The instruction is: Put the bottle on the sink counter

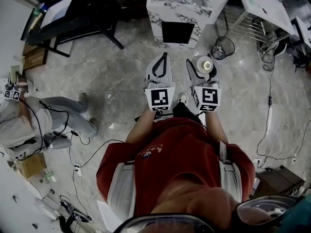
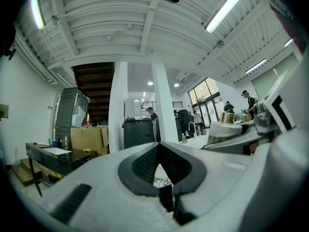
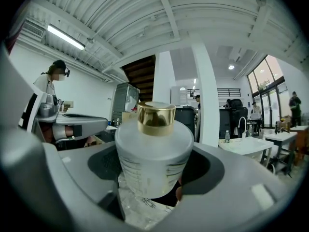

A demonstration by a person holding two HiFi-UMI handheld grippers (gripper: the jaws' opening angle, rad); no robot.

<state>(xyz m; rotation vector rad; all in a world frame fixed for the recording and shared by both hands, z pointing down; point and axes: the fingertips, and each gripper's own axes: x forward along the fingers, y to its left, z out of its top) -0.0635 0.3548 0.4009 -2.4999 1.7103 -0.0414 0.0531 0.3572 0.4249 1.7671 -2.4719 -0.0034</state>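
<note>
Head view, looking down over the person in the red shirt (image 1: 180, 149): both tools are held out level, side by side above the grey floor (image 1: 121, 72), each with its marker cube (image 1: 160, 98) nearest the body. The right gripper (image 1: 203, 67) has its jaws spread wide and clamped on the sides of the bottle (image 1: 200, 62), which stands upright between them with its gold cap (image 1: 207, 65) on top. The left gripper (image 1: 164, 56) just beside it carries nothing; its jaw tips are brought together, so the dark pads ring a teardrop-shaped gap.

The bottle hangs in the air in front of the person, short of the marble-patterned block (image 1: 167, 4) with a dark recess in its face. A wire wastebasket (image 1: 222, 47) stands on the floor to that block's right; another person (image 1: 29, 120) sits at the far left among trailing cables.

Right gripper view: the frosted body fills the space between the pads; the print on its side is too small to read. Ahead to the right is a white counter (image 3: 246, 145) with a curved tap (image 3: 240, 124) and a small water bottle (image 3: 227, 137) on it, well apart from the held bottle; a person in a cap (image 3: 48, 88) stands at the far left.

Left gripper view: the tips touch, and only a marbled surface shows through the gap; a black bin (image 2: 138, 132), a cardboard box (image 2: 89, 138) and a white column (image 2: 164, 105) lie ahead.
</note>
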